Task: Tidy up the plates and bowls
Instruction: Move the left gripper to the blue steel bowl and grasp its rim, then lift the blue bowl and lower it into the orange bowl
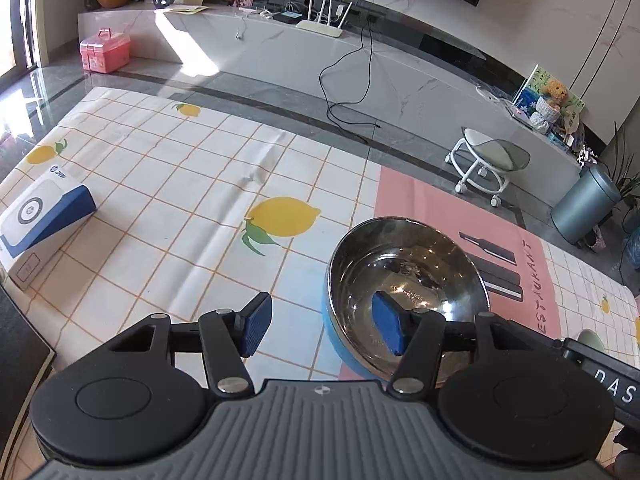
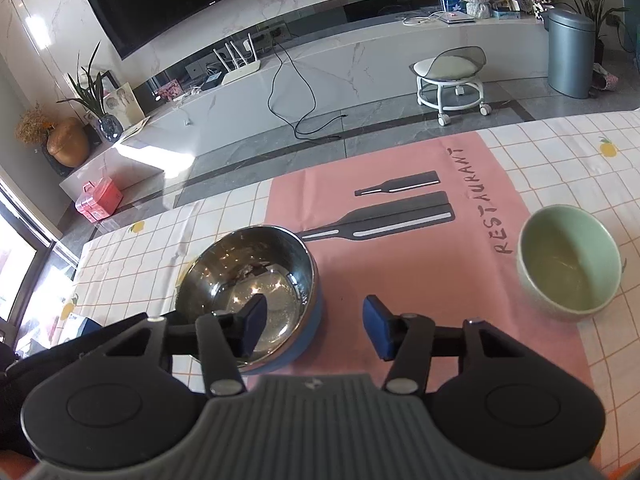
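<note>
A steel bowl with a blue outside (image 1: 404,280) (image 2: 248,280) stands on the left edge of the pink placemat (image 2: 400,264). My left gripper (image 1: 322,326) is open, straddling the bowl's near-left rim, with its right pad over the bowl's inside. My right gripper (image 2: 314,328) is open, straddling the bowl's near-right rim, with its left pad over the inside. A light green ceramic bowl (image 2: 568,260) stands to the right, at the placemat's right edge; a sliver of it shows in the left wrist view (image 1: 592,340).
A blue and white box (image 1: 40,228) lies at the table's left end on the lemon-print tablecloth (image 1: 200,184). Beyond the table's far edge are a white stool (image 2: 450,80), a grey bin (image 2: 568,52) and a low TV cabinet.
</note>
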